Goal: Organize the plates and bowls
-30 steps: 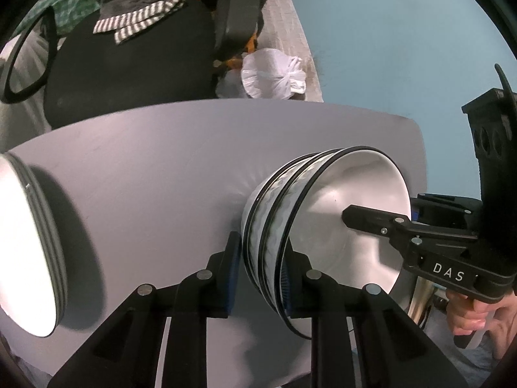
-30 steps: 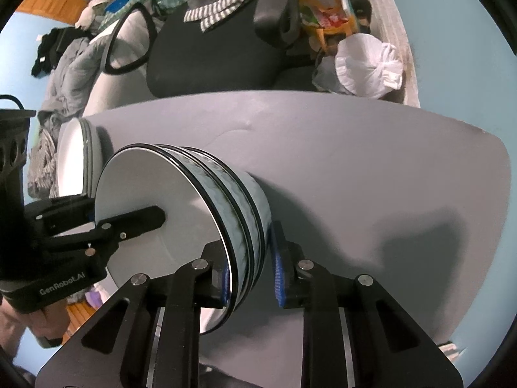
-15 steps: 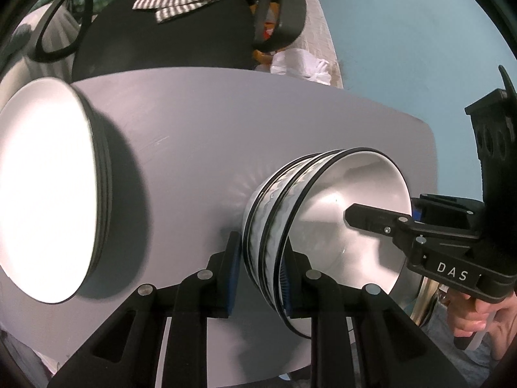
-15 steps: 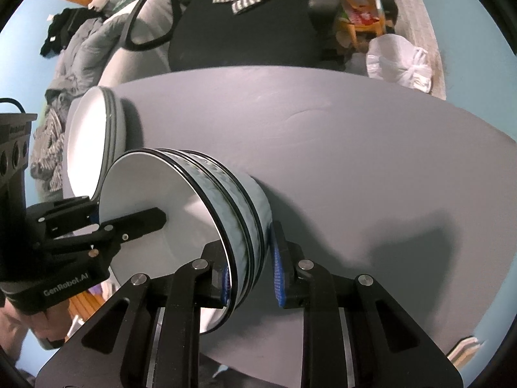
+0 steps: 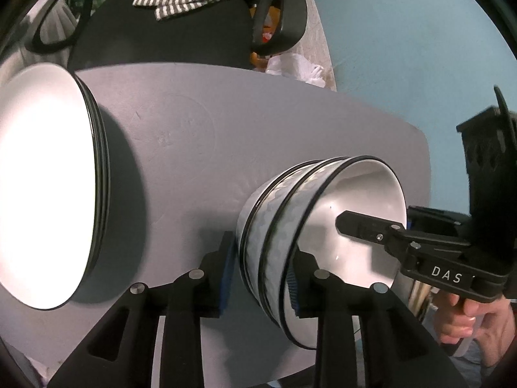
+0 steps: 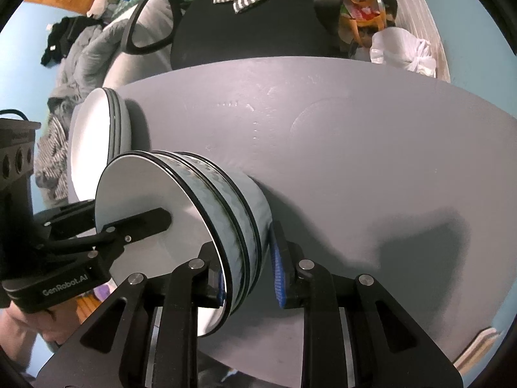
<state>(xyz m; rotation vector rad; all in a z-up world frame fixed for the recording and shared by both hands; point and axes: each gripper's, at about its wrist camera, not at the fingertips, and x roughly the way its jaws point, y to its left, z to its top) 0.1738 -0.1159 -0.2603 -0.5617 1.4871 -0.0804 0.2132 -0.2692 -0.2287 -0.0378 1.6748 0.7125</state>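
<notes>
matte grey table | nested round glossy bowls | stacked plates

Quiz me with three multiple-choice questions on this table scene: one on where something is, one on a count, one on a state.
1. In the left wrist view, where is the stack of white black-rimmed plates on the grey table?
A. Left of the bowls
B. Right of the bowls
C. Under the bowls

2. How many white bowls with blue-patterned outsides are there?
A. One
B. Three
C. Five

3. How are the bowls arranged?
A. Spread across the table
B. Turned upside down
C. Nested in one stack

Answers:
1. A, the plates fill the left side of the view, apart from the bowls.
2. B, three black rims show one behind another.
3. C, each bowl sits inside the next, and the white inside of the top bowl shows.
</notes>
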